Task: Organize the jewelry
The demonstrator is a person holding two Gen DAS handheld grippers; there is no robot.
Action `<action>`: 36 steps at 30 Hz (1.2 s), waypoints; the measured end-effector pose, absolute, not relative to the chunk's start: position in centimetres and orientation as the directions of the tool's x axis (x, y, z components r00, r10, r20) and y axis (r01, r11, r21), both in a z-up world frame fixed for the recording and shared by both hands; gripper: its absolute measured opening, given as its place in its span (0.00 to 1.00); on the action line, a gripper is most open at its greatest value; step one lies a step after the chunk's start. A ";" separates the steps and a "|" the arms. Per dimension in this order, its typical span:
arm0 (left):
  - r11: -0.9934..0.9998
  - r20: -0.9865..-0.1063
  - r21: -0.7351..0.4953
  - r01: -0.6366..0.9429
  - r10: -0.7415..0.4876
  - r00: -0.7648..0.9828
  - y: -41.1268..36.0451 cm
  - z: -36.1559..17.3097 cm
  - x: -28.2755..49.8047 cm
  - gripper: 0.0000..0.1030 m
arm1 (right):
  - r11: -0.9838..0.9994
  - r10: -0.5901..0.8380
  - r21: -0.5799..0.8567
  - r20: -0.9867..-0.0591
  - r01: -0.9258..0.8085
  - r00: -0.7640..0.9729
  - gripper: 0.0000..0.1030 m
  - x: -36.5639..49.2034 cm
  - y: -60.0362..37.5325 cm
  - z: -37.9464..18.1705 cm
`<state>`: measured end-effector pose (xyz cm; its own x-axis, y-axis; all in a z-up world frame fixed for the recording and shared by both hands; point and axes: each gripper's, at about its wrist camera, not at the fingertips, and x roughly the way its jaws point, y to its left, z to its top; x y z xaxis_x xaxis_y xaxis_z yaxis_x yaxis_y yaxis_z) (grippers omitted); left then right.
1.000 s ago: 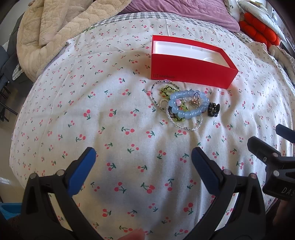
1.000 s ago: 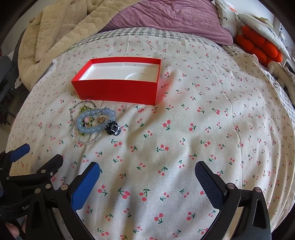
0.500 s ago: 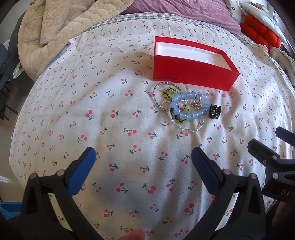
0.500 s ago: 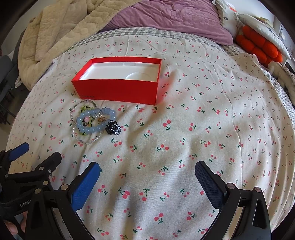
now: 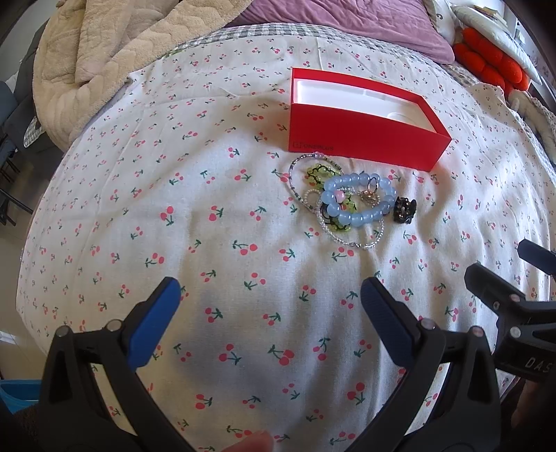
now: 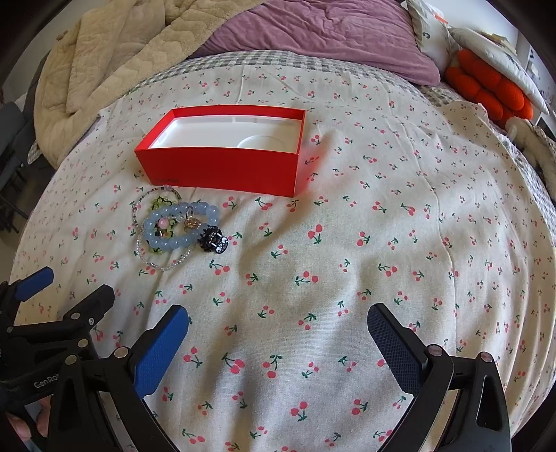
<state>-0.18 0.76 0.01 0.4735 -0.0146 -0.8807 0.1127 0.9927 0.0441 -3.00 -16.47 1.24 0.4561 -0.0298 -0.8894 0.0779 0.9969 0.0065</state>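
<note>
1. I see the jewelry in a small tangled heap on the bed: a light-blue chunky bead bracelet (image 5: 358, 201) lies on top of a thin clear-beaded strand (image 5: 351, 240), a green-and-black beaded piece (image 5: 321, 172) and a small gold charm (image 5: 369, 195).
2. A small black claw hair clip (image 6: 212, 240) sits just beside the blue bracelet, on its right.
3. Just behind the heap stands an open red rectangular cardboard box (image 6: 222, 170) with a white moulded insert; nothing lies in it.
4. All of this rests on a white bedsheet printed with red cherries (image 6: 382, 243).
5. My left gripper (image 5: 269, 314) hovers above the sheet, near side of the heap, its blue-padded fingers spread wide apart and holding nothing.
6. My right gripper (image 6: 278, 344) hangs to the right, also spread wide and empty.
7. Farther back lie a cream quilted blanket (image 5: 104, 52), a purple pillow (image 6: 330, 31) and an orange bumpy cushion (image 6: 490, 90).
</note>
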 end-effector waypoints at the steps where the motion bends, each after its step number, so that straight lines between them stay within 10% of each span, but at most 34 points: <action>1: 0.993 -0.881 0.044 0.113 -0.015 0.472 0.8 0.0 -0.2 1.00 | 0.997 -0.030 0.007 -0.889 0.078 0.456 1.00 -3.0 -16.5 1.2; 36: 0.979 -0.879 0.093 0.184 -0.007 0.477 0.8 0.2 1.0 1.00 | 0.997 0.057 0.070 -0.876 0.011 0.480 1.00 -2.3 -16.6 2.4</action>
<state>1.00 0.83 0.16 0.4765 -0.0066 -0.8791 0.1842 0.9785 0.0925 -2.31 -16.64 2.44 0.4798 0.0566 -0.8756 0.0108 0.9975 0.0704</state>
